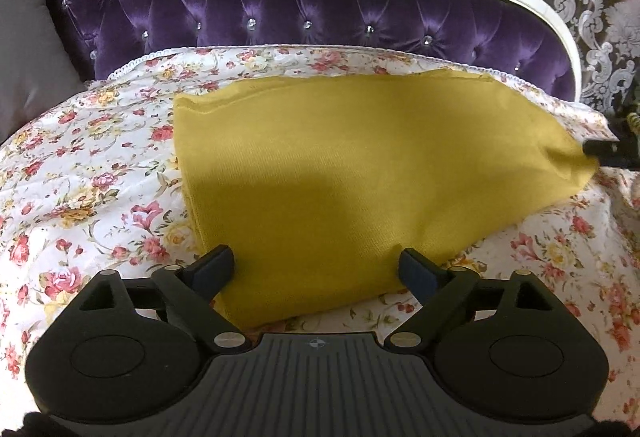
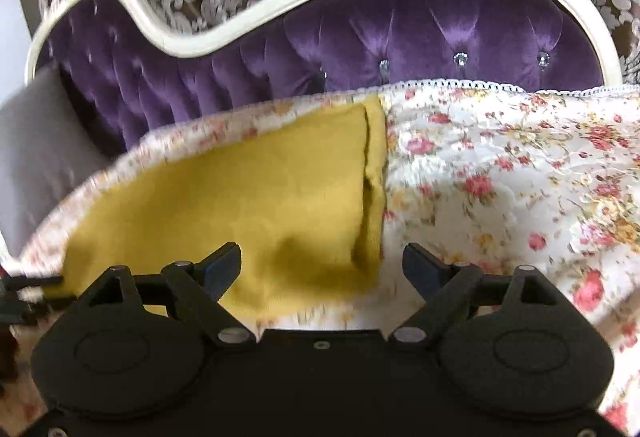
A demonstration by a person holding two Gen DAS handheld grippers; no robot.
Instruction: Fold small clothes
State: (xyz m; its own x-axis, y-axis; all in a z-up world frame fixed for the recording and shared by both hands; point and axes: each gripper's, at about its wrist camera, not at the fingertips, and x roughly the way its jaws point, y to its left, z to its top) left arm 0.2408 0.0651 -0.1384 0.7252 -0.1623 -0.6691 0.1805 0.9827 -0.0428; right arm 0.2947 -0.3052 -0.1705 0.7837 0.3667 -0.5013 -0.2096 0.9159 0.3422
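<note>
Both the left gripper and right gripper gape empty over the unlabelled mustard cloth.

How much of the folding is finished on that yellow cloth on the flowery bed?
Done: the mustard-yellow knit cloth lies doubled over on the white floral quilt; layered edges show along its right side in the right view. In hand: nothing; the left tongs and right tongs both stand open, gripping no fabric. Left: probably another fold, since the cloth is still a fairly wide slab.
</note>
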